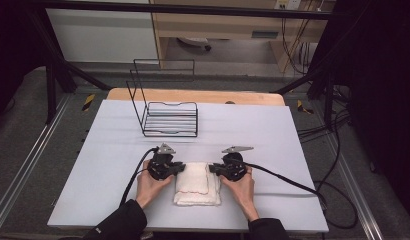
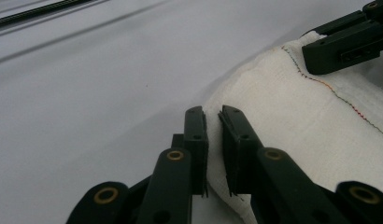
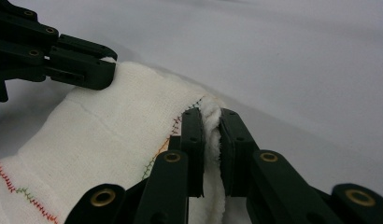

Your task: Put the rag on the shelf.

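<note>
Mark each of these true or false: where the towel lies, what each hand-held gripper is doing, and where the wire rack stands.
1. Both hand-held grippers pinch the folded white towel. True: the left hand-held gripper and the right hand-held gripper each clamp an edge.
2. The towel sits inside the black wire rack. False: it lies on the table, nearer the person than the rack.
3. The towel's hem has multicoloured stitching. True.
4. The rack holds plates. False: it holds nothing.
5. The left hand-held gripper hangs open above bare table. False: it is shut on the towel's edge.
</note>
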A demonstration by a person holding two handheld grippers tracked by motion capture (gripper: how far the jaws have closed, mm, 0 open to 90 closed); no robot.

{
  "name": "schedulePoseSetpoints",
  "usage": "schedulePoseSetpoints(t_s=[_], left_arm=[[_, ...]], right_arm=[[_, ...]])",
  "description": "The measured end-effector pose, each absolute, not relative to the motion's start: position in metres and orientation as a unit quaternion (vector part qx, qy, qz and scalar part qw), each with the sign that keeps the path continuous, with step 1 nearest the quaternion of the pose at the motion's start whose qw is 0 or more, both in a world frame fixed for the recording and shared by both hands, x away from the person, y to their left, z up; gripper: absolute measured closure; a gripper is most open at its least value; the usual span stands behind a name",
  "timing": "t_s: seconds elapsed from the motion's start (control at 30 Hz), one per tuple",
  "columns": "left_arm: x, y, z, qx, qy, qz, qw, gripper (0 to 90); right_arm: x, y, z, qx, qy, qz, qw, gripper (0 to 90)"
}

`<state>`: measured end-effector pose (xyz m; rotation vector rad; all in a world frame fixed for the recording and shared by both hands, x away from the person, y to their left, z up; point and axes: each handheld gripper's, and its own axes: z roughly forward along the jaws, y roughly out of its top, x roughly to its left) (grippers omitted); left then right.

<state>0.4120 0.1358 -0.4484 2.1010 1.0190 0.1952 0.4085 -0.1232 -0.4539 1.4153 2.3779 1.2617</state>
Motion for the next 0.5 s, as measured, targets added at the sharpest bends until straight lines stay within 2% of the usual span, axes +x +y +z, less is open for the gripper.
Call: schedulePoseSetpoints(t_s=[0.5], left_arm=[[0.402,0.148,-0.422,0.808,0.378,0.085,0.443,82.1]], right_arm=[[0.397,-0.132,-0.431,0.444,0.767,0.461,0.055,82.2]])
